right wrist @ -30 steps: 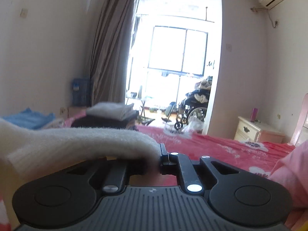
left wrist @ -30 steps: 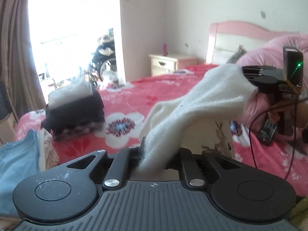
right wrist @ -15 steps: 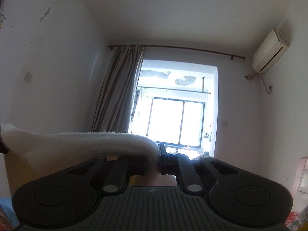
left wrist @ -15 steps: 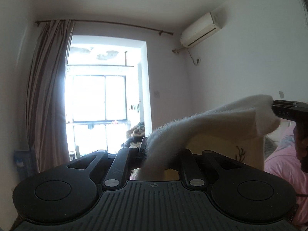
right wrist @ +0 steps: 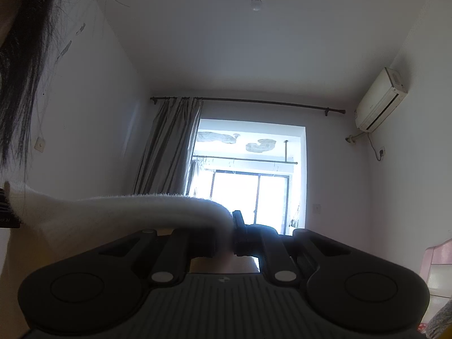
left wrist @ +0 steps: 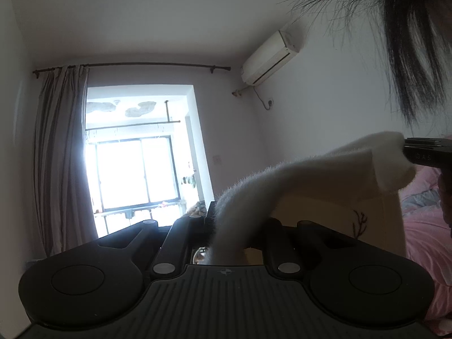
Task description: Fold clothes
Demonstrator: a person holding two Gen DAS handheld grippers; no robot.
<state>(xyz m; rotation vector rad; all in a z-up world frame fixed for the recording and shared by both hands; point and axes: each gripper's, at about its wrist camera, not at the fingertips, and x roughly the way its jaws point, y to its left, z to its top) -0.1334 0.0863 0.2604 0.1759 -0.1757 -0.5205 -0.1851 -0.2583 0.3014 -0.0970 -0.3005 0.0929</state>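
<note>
Left claw (left wrist: 226,223) pinching white fuzzy garment (left wrist: 310,175); right claw (left wrist: 423,154) gripping far end.

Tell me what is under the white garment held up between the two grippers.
Under the white garment only a beige panel with a small dark antler print and pink bedding show. The bed surface below is hidden by the gripper bodies.

A home bedroom: a pink padded headboard (right wrist: 439,257) right of the bright balcony window (right wrist: 248,197), with grey curtain (right wrist: 166,152) and white wall air conditioner (right wrist: 380,99).
</note>
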